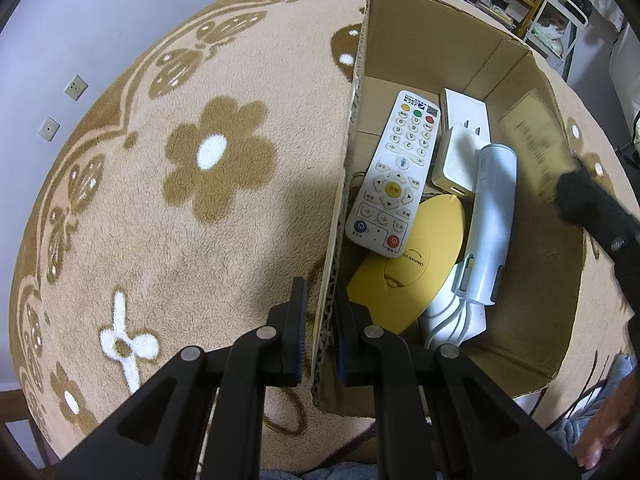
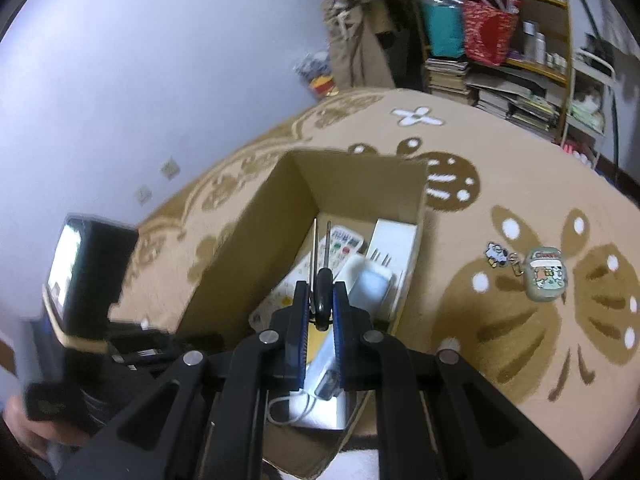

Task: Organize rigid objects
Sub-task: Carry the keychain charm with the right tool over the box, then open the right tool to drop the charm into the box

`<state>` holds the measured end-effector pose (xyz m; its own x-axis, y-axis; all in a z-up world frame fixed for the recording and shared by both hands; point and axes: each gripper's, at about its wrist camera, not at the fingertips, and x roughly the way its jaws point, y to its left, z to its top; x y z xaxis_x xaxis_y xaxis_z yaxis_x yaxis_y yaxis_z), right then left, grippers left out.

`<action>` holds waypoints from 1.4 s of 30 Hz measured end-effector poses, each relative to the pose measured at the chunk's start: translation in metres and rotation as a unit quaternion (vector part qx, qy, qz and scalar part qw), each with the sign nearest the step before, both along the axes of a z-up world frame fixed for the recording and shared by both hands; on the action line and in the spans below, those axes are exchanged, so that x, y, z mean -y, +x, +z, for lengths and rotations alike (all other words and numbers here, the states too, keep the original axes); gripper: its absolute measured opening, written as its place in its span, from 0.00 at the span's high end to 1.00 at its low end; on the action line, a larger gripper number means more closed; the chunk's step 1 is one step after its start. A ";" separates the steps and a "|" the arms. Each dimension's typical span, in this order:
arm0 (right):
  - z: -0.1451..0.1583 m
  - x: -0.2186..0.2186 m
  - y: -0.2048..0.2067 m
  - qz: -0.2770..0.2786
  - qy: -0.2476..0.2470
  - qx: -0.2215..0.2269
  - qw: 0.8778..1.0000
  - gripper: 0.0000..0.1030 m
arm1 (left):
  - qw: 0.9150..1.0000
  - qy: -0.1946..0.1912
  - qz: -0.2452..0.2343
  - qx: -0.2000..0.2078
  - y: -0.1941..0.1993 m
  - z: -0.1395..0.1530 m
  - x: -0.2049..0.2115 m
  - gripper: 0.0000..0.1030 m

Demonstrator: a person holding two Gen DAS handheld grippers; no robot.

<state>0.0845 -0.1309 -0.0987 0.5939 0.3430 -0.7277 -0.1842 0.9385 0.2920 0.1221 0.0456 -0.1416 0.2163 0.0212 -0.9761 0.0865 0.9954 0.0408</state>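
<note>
The cardboard box (image 1: 400, 52) sits on a counter covered by a tan fleece cloth (image 1: 224, 160) with brown flowers, and everything else is placed against it. The left gripper (image 1: 320, 320) has its fingers closed on the box's near left wall, one finger outside and one inside the corrugated edge.

Only the left wrist view shows the contents clearly: a white remote control (image 1: 394, 172) leans along the left wall inside the box, a yellow oval case (image 1: 408, 272) lies under its lower end, a white charger (image 1: 456, 160) and a pale cylindrical device (image 1: 492, 216) lie right of the remote, and a white flat pack (image 1: 466, 110) rests toward the far wall. The right gripper enters that view only as a dark blurred shape over the box's right wall.

The right wrist view alone shows the right gripper (image 2: 320, 300) above the box opening, its fingers pinched nearly shut on a small black-handled tool (image 2: 322, 300) with two thin metal prongs pointing toward the far wall. Also seen only here, outside the box to its right on the cloth, are an earbud case (image 2: 546, 276) and a small cartoon charm (image 2: 496, 254) just beside it.
</note>
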 end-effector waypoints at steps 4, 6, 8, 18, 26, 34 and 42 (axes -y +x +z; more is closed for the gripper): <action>-0.008 -0.007 0.001 0.012 -0.011 -0.011 1.000 0.88 | 1.000 0.000 0.000 0.000 0.000 0.000 0.000 0.88; -0.010 -0.009 0.001 0.014 -0.014 -0.013 1.000 0.88 | 1.000 0.000 0.000 0.000 0.000 0.000 0.000 0.88; -0.011 -0.009 0.001 0.015 -0.016 -0.015 1.000 0.88 | 1.000 0.000 0.000 0.000 0.000 0.000 0.000 0.88; -0.016 -0.013 0.002 0.017 -0.021 -0.028 0.999 0.88 | 1.000 0.002 -0.001 0.000 0.000 0.000 0.001 0.88; -0.020 -0.016 0.005 0.018 -0.029 -0.034 0.999 0.88 | 1.000 0.002 -0.002 0.000 0.000 0.000 0.001 0.88; -0.025 -0.016 0.006 0.016 -0.030 -0.044 0.998 0.88 | 1.000 0.002 -0.002 0.000 0.000 0.000 0.001 0.88; -0.015 -0.013 0.003 0.012 -0.024 -0.034 0.999 0.87 | 1.000 0.003 -0.002 0.000 0.000 0.000 0.001 0.88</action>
<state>0.0873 -0.1180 -0.1140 0.5350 0.3196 -0.7820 -0.1884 0.9475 0.2584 0.1217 0.0445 -0.1413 0.2168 0.0262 -0.9759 0.0906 0.9948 0.0468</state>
